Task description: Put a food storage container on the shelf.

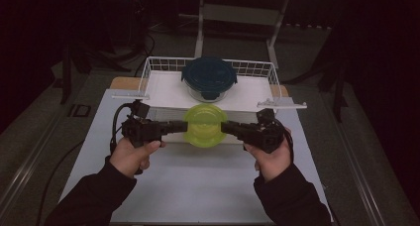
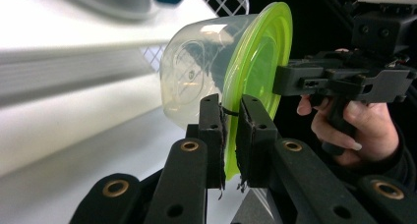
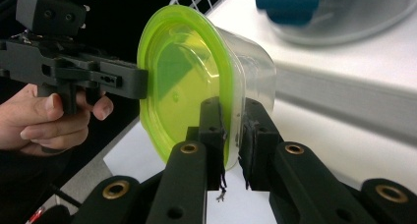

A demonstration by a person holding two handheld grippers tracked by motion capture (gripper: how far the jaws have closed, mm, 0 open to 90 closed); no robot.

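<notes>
White table (image 1: 198, 186), white wire basket (image 1: 148, 72) at its far edge

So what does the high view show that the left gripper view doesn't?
High view alone: both sleeved forearms, the whole white wire basket and the dark blue lid of the glass bowl inside it. Left gripper view alone: the clear plastic tub under the lime-green lid, whose rim its pads pinch. Both: the right gripper clamped on that lid's far rim.
</notes>
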